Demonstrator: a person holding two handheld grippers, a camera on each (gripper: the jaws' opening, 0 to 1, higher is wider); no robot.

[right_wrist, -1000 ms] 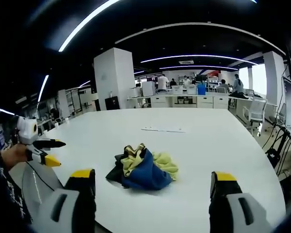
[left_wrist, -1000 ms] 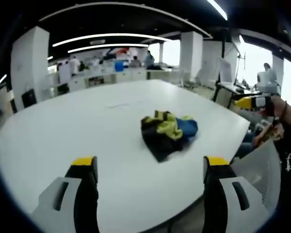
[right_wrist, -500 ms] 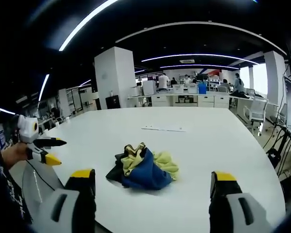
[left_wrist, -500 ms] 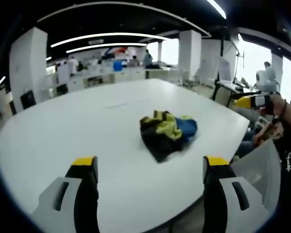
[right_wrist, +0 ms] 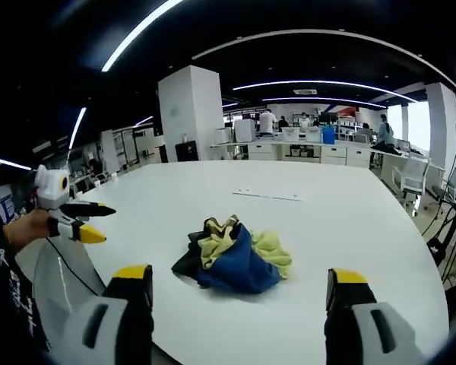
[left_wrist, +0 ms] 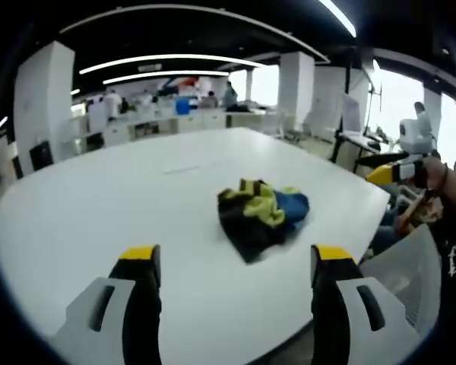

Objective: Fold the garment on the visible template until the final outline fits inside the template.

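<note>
A large white round-edged table [left_wrist: 76, 220] spread across both views, ringed by an open-plan office. At centre frame in the left gripper view lay a crumpled black, yellow-green and blue garment [left_wrist: 261, 215], bunched in a heap with no clear long axis; in the right gripper view it sat just below centre [right_wrist: 233, 256]. The left gripper [left_wrist: 229, 262] and right gripper [right_wrist: 236, 280] hovered short of the heap, yellow-tipped jaws spread wide, holding nothing. A thin pale strip [right_wrist: 267, 195] lay beyond the cloth.
</note>
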